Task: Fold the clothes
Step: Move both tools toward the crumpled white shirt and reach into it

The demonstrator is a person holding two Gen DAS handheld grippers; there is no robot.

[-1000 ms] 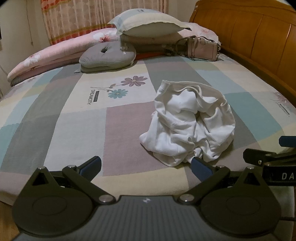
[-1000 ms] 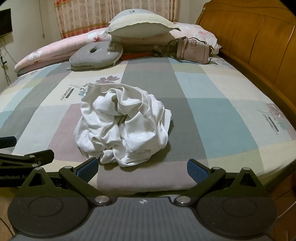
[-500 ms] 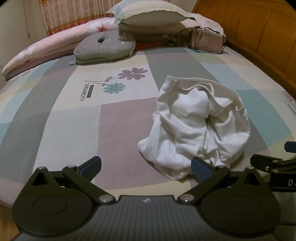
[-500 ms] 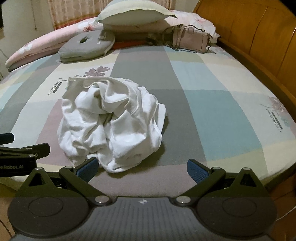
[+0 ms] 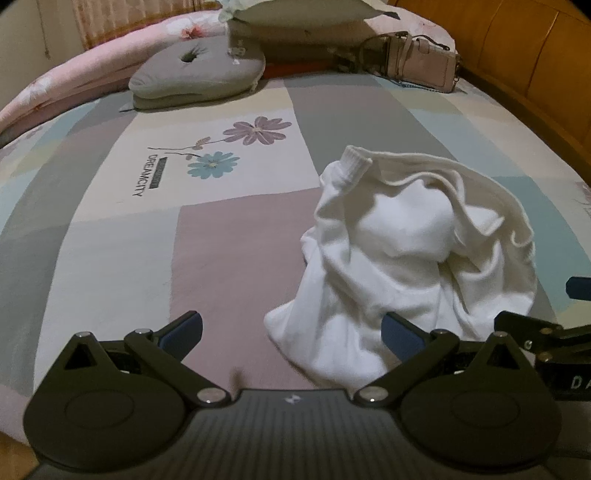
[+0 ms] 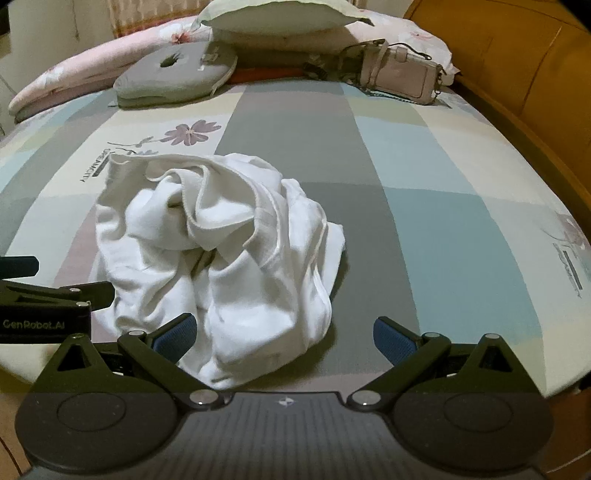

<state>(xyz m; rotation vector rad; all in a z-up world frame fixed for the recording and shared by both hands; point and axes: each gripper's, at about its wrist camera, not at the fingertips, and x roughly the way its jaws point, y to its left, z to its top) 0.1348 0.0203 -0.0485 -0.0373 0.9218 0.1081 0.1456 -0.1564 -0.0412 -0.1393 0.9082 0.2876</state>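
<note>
A crumpled white garment (image 5: pixel 410 258) lies in a heap on the patchwork bed sheet (image 5: pixel 122 258); a ribbed cuff sticks up at its far left. My left gripper (image 5: pixel 291 332) is open just short of the heap's near left corner, with nothing between its blue pads. In the right wrist view the same garment (image 6: pixel 221 258) fills the left middle. My right gripper (image 6: pixel 284 334) is open, its left pad at the heap's near edge and its right pad over bare sheet. The left gripper's side (image 6: pixel 48 299) shows at the left edge of that view.
A grey cushion (image 5: pixel 199 70), stacked pillows (image 6: pixel 280 22) and a pale handbag (image 6: pixel 399 74) lie at the far end of the bed. A wooden headboard (image 6: pixel 517 74) runs along the right side. The bed's near edge lies just under both grippers.
Both grippers have moved forward and lower toward the white heap, which now looks larger and closer. The garment itself has not moved. Both stay open.
</note>
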